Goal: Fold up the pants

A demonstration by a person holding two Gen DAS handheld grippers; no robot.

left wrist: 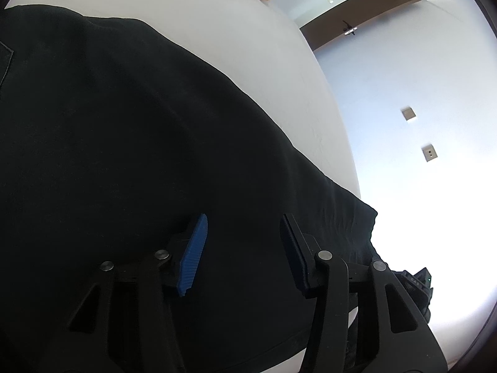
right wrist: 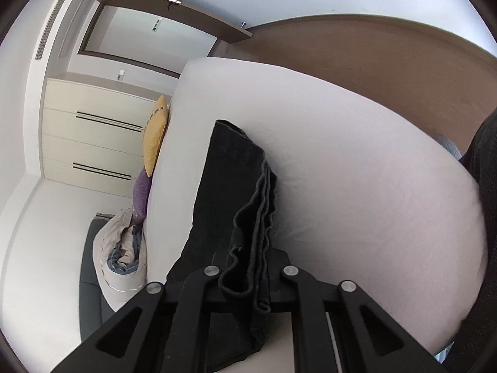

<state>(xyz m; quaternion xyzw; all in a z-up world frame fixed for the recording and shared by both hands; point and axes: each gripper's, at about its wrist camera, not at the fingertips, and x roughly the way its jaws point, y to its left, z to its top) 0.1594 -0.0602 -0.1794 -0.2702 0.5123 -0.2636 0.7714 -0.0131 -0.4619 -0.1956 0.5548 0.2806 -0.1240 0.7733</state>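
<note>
Black pants (left wrist: pixel 124 155) lie spread over the white bed (left wrist: pixel 248 46), and the left gripper (left wrist: pixel 243 248) hovers low over them with its blue-padded finger (left wrist: pixel 192 258) and its dark finger set apart, nothing between them. Seen from the right wrist, the right gripper (right wrist: pixel 248 255) is clamped on a bunched, layered edge of the same pants (right wrist: pixel 223 180), which run away from it in a folded strip across the bed (right wrist: pixel 357 171). A yellow pillow (right wrist: pixel 155 136) and a purple pillow (right wrist: pixel 141 194) lean beside the mattress edge.
</note>
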